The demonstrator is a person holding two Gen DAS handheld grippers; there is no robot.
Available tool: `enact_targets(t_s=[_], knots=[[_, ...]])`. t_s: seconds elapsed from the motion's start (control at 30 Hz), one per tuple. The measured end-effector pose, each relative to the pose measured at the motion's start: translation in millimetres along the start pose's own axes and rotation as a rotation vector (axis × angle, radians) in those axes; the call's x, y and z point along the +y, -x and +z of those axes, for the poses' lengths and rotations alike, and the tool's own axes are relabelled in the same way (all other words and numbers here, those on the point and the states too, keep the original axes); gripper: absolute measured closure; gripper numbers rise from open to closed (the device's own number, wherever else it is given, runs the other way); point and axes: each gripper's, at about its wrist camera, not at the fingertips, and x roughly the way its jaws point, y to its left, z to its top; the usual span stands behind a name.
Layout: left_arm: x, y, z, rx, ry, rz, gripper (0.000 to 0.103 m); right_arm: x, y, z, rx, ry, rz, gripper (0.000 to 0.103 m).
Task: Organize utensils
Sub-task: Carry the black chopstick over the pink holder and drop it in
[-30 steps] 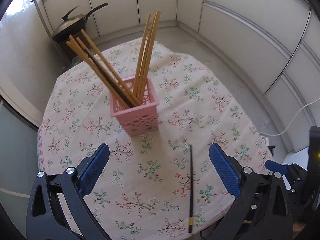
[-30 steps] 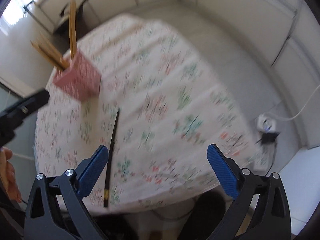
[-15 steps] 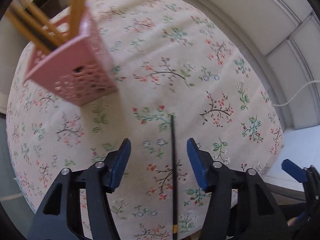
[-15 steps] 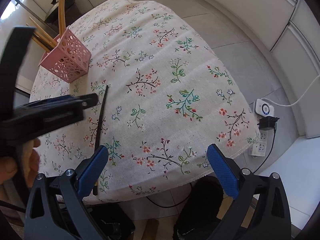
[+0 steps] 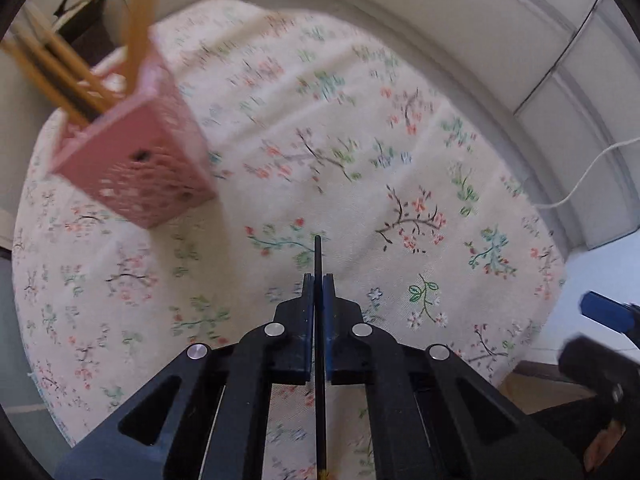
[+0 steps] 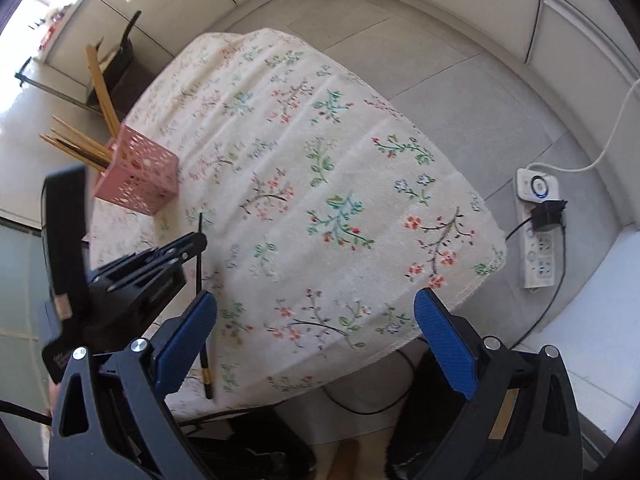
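gripping black chopstick (image 5: 318, 256) now, left claw (image 5: 317, 280) no longer open

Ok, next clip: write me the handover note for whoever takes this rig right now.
Left gripper: fingers shut on the black chopstick, tip pointing forward over the floral tablecloth.
Right gripper: open, empty, at the near table edge.
Pink basket: upright on the table's far left, holding wooden chopsticks and a dark one.
Done: black chopstick gripped.
Left: put it into the basket.
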Motion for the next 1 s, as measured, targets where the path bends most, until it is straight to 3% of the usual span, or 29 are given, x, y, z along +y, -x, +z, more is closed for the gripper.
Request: enact_targets(t_s=[0.27,0.43,0.57,0.73,1.0], knots=[[35.2,115.7,-29.0,-0.278,0.071,-0.054,0.100,31.8,7.5,4.7,-0.028,0.028,0.092,0.007],[36.5,168.3,-23.8,-0.405,0.076,-0.060,0.100,35.8,7.4,5.5,-0.033,0.039,0.097,0.007],[41.8,208.7,-1.0,-0.523,0.103,-0.068,0.100,27.9,9.1,8.8,-0.053,0.007,0.099,0.007],[49.0,231.4,37.6,-0.605,0.127,-0.020,0.100,23.3,9.1,12.5,-0.064,-0.018,0.111,0.007],[62.4,235.7,65.8,-0.642,0.158,0.032,0.100,31.9,9.3,10.9,-0.055,0.017,0.142,0.007]])
